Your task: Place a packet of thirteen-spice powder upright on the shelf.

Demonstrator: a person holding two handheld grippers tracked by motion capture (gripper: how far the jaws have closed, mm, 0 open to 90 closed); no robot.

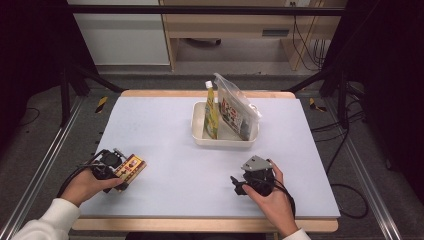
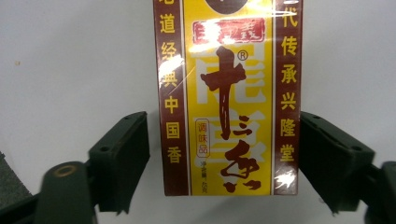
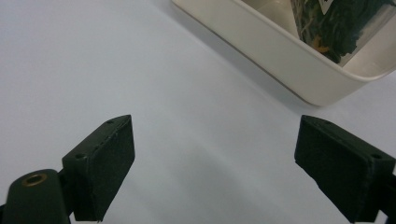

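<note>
A yellow and dark-red seasoning box (image 2: pixel 229 93) with Chinese print lies flat on the white table near the front left (image 1: pixel 132 168). My left gripper (image 2: pixel 224 140) is open, one jaw at each long side of the box; a thin gap shows at the left jaw. In the high view a hand holds this gripper (image 1: pixel 125 172) over the box's near end. My right gripper (image 3: pixel 215 140) is open over bare table, nothing between its jaws, at the front right (image 1: pixel 236 183).
A cream tray (image 1: pixel 225 142) stands at the table's middle back, holding a yellow squeeze bottle (image 1: pixel 211 112) and a clear printed bag (image 1: pixel 237 107). The tray wall (image 3: pixel 275 56) and bag (image 3: pixel 341 23) lie ahead of the right gripper.
</note>
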